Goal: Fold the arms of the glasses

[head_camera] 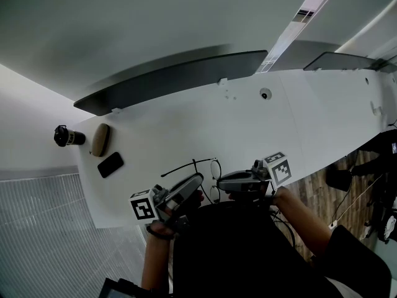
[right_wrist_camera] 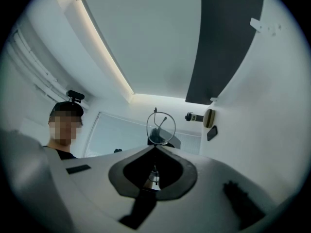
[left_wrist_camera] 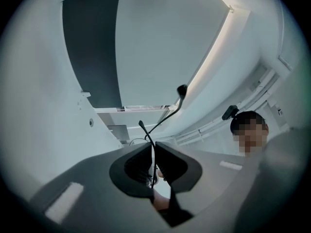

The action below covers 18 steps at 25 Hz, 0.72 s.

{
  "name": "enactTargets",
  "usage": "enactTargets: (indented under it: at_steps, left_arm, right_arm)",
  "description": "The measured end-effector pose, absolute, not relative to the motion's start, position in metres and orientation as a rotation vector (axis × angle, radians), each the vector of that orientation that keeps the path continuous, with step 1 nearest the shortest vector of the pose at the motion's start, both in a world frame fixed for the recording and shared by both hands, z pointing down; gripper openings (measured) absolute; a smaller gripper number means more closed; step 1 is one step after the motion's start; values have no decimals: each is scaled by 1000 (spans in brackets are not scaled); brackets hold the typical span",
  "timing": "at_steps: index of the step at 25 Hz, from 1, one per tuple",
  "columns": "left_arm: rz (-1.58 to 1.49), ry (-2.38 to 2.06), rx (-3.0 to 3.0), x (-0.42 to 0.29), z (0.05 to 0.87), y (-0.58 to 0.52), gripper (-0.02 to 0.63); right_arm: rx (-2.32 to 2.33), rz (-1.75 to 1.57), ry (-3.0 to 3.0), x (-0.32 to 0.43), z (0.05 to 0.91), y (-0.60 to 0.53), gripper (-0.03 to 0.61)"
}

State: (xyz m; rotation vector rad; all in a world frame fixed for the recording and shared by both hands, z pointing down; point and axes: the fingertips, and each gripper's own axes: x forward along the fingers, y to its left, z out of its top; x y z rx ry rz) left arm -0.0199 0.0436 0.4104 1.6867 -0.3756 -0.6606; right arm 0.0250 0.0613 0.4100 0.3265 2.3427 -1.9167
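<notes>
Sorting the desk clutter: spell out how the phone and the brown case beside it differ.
The phone is black, flat and rectangular; the case is brown, oval and rounded. The phone lies nearer the person's edge of the table; the case lies farther back. Both rest close together on the white table's left end.

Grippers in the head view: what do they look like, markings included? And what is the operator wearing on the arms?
Both are grey, elongated handheld units with dark wedge-shaped jaws. The left gripper carries a white cube with black square markers, the left cube. The right gripper has the same, the right cube. The person wears a black top; its right sleeve leaves the forearm bare.
</notes>
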Motion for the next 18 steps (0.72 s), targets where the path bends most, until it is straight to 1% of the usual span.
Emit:
enactTargets:
  at_steps: [8, 15, 16, 18]
  left_arm:
    - [-564, -333, 1689, -8, 419, 49, 38]
    - [-566, -315, 1698, -5, 417, 50, 44]
    - [-576, -306, 1698, -5, 415, 50, 54]
    - [-598, -282, 1705, -5, 409, 50, 101]
  right_arm:
    - [383, -1936, 2360, 11, 410, 73, 11]
    - [411, -1948, 2345, 8, 410, 75, 11]
    - [412, -1949, 2338, 7, 409, 74, 11]
    - [408, -1952, 2332, 7, 409, 73, 11]
